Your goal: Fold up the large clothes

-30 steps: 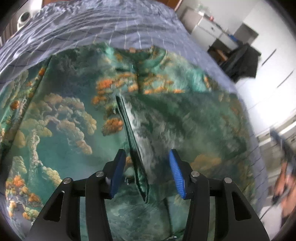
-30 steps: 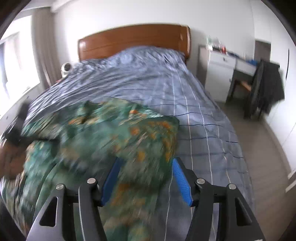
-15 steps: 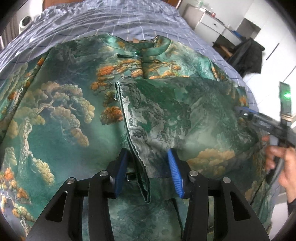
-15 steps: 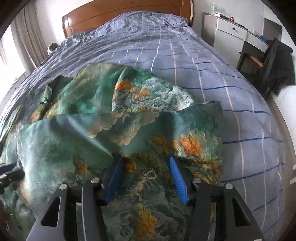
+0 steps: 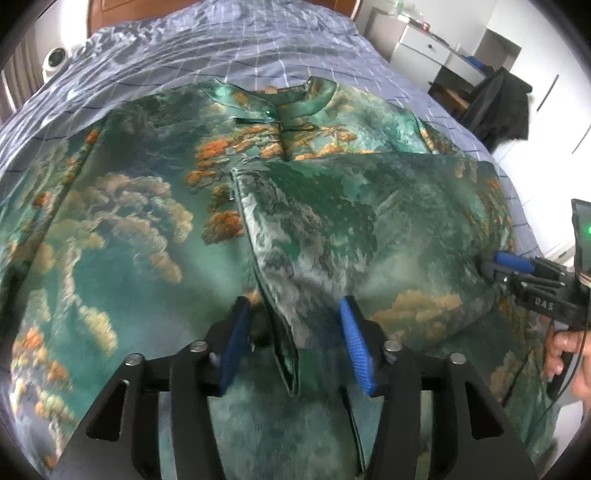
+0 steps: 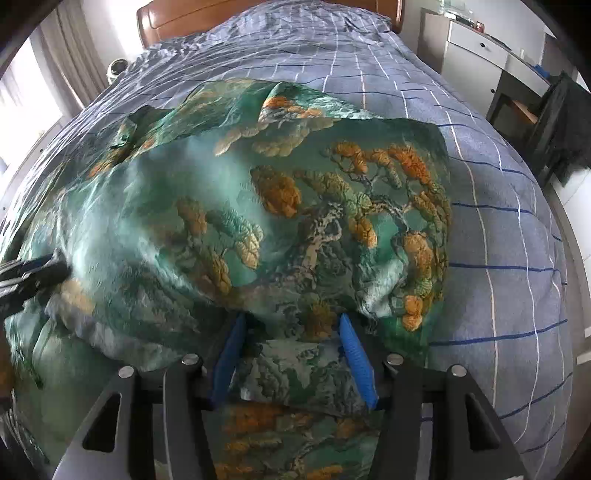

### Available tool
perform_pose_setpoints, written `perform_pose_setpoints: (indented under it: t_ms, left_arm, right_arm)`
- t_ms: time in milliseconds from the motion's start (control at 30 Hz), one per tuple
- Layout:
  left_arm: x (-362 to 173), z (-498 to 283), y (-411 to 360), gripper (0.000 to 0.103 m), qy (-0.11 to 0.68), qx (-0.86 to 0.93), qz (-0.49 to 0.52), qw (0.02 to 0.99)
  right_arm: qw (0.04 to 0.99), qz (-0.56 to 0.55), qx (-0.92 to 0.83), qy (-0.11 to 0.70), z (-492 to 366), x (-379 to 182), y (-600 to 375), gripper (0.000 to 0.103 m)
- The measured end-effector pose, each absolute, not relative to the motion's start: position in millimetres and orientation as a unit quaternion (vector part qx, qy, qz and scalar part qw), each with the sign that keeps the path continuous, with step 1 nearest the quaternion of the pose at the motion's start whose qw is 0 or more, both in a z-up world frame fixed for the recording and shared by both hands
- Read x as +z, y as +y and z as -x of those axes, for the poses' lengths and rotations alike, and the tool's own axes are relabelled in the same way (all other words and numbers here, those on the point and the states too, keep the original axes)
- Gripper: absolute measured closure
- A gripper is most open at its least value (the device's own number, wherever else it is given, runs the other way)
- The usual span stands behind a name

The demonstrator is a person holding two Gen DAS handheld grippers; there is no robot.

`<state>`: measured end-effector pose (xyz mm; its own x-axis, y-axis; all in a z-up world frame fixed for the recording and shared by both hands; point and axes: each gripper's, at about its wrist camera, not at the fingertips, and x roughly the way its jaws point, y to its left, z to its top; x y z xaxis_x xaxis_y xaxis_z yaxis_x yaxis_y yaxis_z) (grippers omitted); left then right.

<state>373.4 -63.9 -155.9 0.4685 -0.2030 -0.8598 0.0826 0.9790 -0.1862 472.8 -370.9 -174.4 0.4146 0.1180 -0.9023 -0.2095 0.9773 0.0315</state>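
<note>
Bedroom around me: bed (image 6: 498,206) with blue-grey checked duvet, wooden headboard (image 6: 207,18) at far end. White walls. White drawer unit (image 6: 476,48) right of the headboard, dark jacket (image 6: 561,122) over a chair beside it. Daylight through curtained window (image 6: 22,92) on left.
</note>
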Motion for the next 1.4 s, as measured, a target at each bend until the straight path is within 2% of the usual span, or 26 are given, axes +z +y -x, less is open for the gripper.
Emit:
perform_pose_setpoints:
  t_ms: [133,233,300,367,567,800,1400]
  left_arm:
    - [-133.9,-338.1,-58.6,0.027,0.488,-0.084,0.044,0.867]
    - [-120.5,-298.4,-53.7,0.017,0.467,-0.080,0.021,0.880]
    - [-117.0,-270.7,-48.9,0.016,0.461,-0.074,0.012,0.884]
    - [-116.9,-242.2,-41.9,0.016,0.459,-0.063,0.014,0.886]
    - [-115.5,-190.8,-20.9,0.015,0.459,-0.042,0.024,0.887]
    - [-111.0,-169.3,13.1,0.014,0.442,-0.008,0.047,0.896]
    - [-130.8,-149.3,70.7,0.014,0.450,0.059,0.079,0.888]
  right_arm:
    - [0.861,0.058,0.079,0.499,-447.1,-147.7,-362.6,0.048]
    - [0.876,0.058,0.084,0.471,-412.7,-125.5,-358.6,0.047]
    - [0.884,0.062,0.082,0.456,-384.6,-112.0,-356.3,0.034]
    - [0.890,0.073,0.075,0.444,-357.6,-102.2,-351.5,0.029]
    - [0.905,0.063,0.073,0.413,-277.1,-86.2,-326.1,0.028]
    - [0.913,0.030,0.074,0.399,-211.7,-86.2,-289.1,0.028]
    - [0.897,0.089,0.135,0.410,-165.0,-101.4,-225.8,0.028]
